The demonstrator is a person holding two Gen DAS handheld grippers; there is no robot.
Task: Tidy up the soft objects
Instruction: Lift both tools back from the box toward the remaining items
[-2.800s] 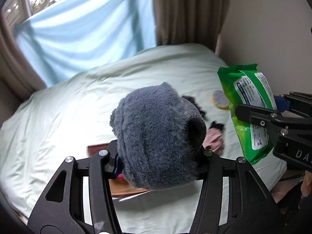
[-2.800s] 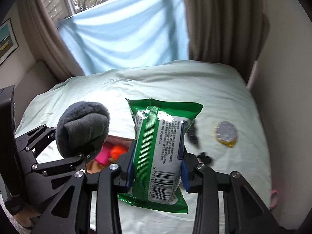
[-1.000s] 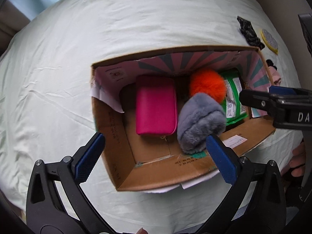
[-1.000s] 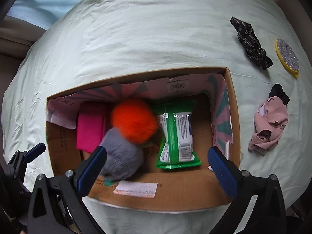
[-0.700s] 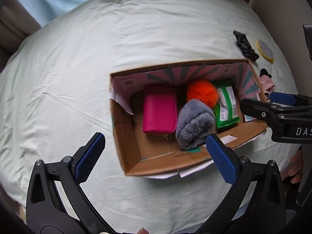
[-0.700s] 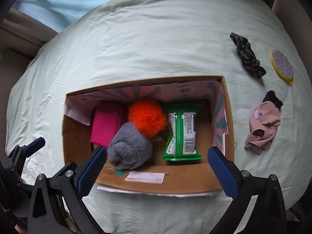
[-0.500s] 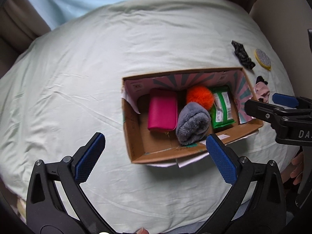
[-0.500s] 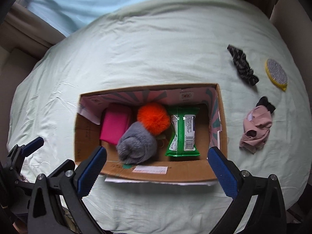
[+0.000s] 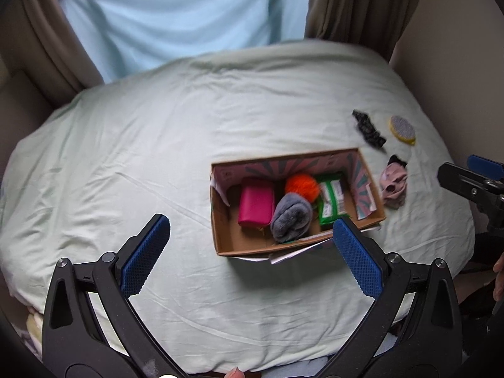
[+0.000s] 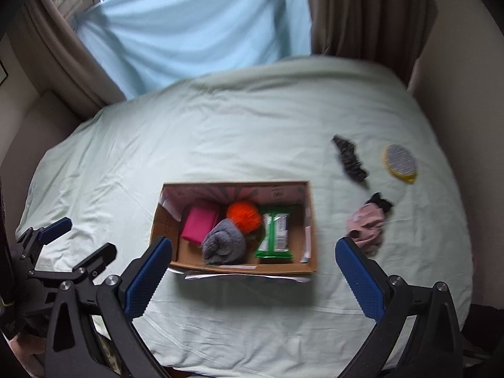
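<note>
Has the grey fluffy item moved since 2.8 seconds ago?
Yes. The grey fluffy item left the left gripper and now lies in the cardboard box, beside the pink pouch.

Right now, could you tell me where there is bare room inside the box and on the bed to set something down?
Inside the cardboard box, bare floor shows left of the pink pouch and right of the green wipes pack. The middle is crowded: grey plush against orange pompom. The bed lies bare left of and beyond the box; its right side holds the black scrunchie, round pad and pink cloth.
</note>
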